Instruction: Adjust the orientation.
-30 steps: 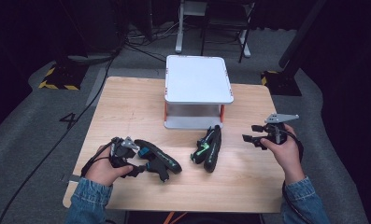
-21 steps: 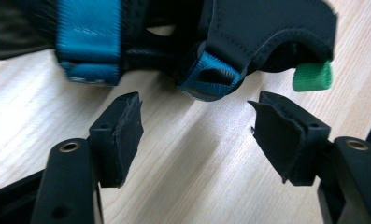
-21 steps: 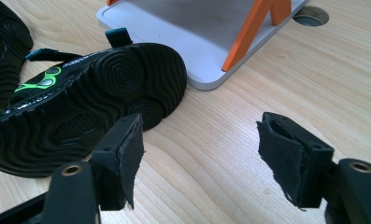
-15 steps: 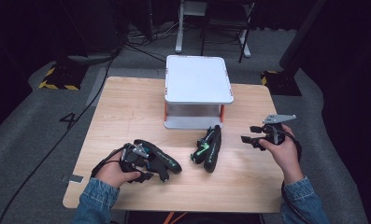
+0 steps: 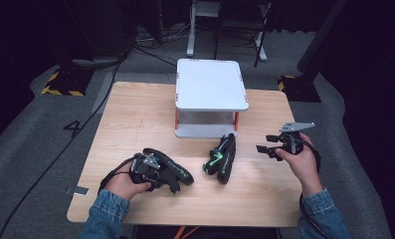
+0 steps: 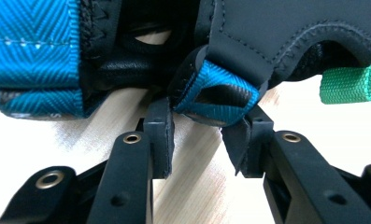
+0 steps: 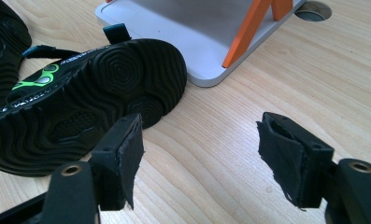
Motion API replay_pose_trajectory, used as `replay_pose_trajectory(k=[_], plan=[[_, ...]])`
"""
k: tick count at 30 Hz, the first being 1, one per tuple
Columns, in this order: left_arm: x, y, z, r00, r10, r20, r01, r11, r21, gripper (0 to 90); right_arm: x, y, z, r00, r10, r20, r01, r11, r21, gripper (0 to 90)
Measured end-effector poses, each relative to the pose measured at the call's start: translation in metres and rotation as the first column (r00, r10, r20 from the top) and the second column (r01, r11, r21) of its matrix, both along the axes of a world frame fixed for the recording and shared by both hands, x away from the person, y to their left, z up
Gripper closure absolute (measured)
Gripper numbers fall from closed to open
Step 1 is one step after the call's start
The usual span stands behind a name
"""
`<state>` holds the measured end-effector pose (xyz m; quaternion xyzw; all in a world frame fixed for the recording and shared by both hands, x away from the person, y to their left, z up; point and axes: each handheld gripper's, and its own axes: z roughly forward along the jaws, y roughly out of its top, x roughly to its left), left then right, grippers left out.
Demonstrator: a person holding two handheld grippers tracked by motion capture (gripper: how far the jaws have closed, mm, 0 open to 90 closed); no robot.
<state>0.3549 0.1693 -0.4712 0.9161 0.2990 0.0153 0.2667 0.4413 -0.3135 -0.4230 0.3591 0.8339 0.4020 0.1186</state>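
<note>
Black neoprene and blue herringbone webbing make up the sandal (image 5: 166,169) that the left gripper (image 5: 157,174) works on; it lies on the wooden tabletop (image 5: 135,114) at about seven o'clock from the white stand (image 5: 210,84), with a small green pull tab (image 6: 347,85) at its heel. In the left gripper view a blue webbing loop (image 6: 216,95) of the strap sits between the two fingers (image 6: 159,135), which have just been closing: the pads press against the loop from either side, clamped on it.

A second sandal (image 5: 222,158), black with a bright green logo, lies tipped on its side at six o'clock from the stand, its hexagon-patterned sole (image 7: 80,107) turned toward the right gripper (image 7: 202,158). That gripper's fingers stand wide apart over bare wood, the sole just beside the left finger at ten o'clock, not between them.
</note>
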Motion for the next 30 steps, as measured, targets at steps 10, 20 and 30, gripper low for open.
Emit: replay_pose_trajectory(k=[10, 20, 30], plan=[[0.006, 0.000, 0.014, 0.9994, 0.032, 0.011, -0.032, 0.9990, -0.031, 66.9, -0.001, 0.000, -0.002, 1.0000, -0.005, -0.004, 0.005, 1.000, -0.008, 31.6], [0.021, -0.007, 0.031, 0.9963, 0.052, 0.068, -0.042, 0.9884, -0.146, 66.8, -0.014, -0.016, -0.004, 0.9986, -0.051, -0.012, 0.051, 0.999, -0.011, 31.5], [0.044, -0.021, 0.036, 0.9949, 0.076, 0.066, -0.062, 0.9787, -0.196, 67.5, -0.027, -0.032, -0.007, 0.9950, -0.097, -0.022, 0.096, 0.995, -0.019, 31.4]])
